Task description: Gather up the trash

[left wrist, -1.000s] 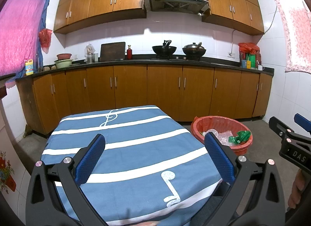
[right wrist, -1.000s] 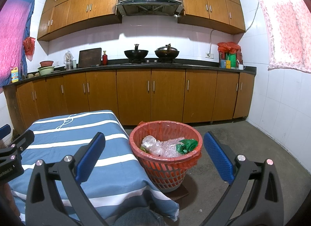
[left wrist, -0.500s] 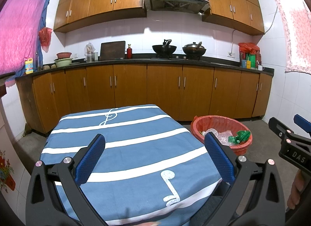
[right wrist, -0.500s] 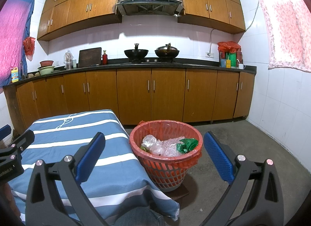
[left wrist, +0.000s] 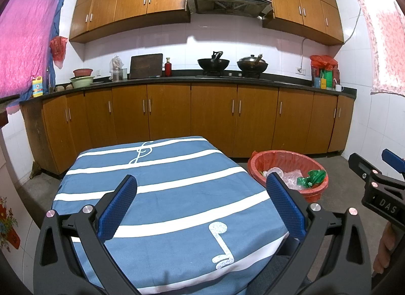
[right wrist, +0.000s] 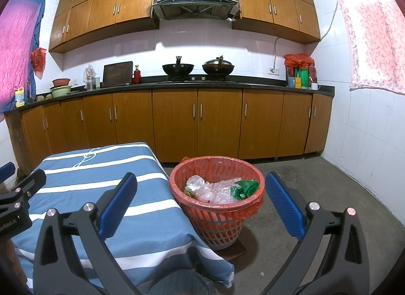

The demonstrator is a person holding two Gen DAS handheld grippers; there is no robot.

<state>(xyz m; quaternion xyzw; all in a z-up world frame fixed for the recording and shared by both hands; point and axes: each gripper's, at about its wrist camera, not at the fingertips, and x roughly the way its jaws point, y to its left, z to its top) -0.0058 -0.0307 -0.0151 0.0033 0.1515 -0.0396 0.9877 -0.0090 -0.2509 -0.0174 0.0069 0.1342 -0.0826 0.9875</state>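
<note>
Both claws released, nothing held. Bin w/ trash on floor off table's right edge, dead ahead of my right gripper; left gripper over cloth, farther.

Your table stands before the cabinet run, with the trash basket on the floor just beside its right edge. Crumpled wrappers lie in the basket. Two woks sit on the counter behind.
</note>
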